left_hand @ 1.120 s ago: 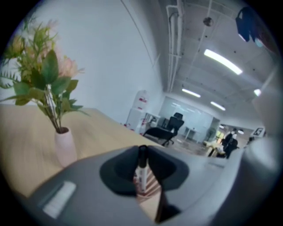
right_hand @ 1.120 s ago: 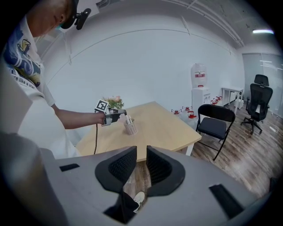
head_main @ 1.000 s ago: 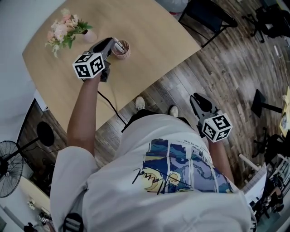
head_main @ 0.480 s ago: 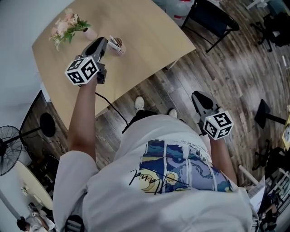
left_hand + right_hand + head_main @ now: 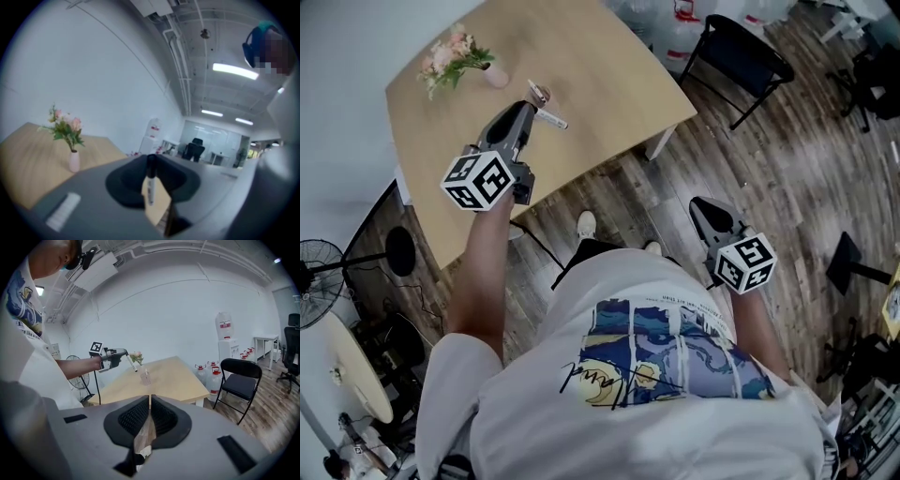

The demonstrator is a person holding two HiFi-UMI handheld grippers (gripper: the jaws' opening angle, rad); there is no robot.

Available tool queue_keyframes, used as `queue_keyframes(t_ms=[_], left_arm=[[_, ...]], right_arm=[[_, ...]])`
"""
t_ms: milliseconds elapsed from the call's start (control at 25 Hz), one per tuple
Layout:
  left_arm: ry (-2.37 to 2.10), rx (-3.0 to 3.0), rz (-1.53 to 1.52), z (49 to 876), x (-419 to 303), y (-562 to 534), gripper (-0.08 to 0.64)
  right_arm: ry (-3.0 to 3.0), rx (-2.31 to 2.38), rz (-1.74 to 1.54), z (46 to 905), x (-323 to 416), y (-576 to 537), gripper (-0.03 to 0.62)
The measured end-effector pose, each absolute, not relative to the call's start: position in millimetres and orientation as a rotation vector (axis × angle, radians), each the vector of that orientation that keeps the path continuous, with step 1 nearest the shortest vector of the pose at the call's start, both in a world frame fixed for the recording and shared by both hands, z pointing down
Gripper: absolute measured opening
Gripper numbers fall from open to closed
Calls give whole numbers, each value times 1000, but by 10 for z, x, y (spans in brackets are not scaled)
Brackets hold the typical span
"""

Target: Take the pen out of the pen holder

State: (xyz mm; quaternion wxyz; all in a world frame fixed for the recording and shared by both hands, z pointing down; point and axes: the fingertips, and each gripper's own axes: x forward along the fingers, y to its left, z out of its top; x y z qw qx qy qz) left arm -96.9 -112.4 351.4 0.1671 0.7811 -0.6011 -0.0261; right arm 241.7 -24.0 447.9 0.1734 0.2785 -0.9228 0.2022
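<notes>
Clamping the pen (image 5: 551, 119), left gripper (image 5: 530, 106) holds it clear of the pen holder (image 5: 540, 94) just ahead; right gripper (image 5: 699, 204) closed, empty.

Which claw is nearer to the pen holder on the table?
Left. The left claw, gripping a pen, hangs just short of the pen holder over the table; the right claw is off the table, over the floor.

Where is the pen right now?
In the head view, upper left: the white pen with a dark cap is pinched in the left tongs above the light wooden table, just beside the small round pen holder.
</notes>
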Motion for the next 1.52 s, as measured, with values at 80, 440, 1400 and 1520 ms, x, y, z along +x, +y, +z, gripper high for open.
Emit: queue_keyframes(t_ms=[80, 440, 1400, 1520], left_arm=[[-1701, 2227, -75, 3478, -774, -999, 72], [-1690, 2257, -100, 3321, 8, -474, 72], [-1664, 2317, -106, 3088, 807, 293, 72], [-1663, 2323, -104, 3077, 830, 314, 72]], right_arm=[[-2633, 762, 569, 4454, 2475, -221, 15], [-2681, 613, 526, 4413, 2746, -72, 11], [-2737, 462, 453, 4329, 2972, 213, 8], [-2742, 463, 448, 4318, 2984, 217, 8]])
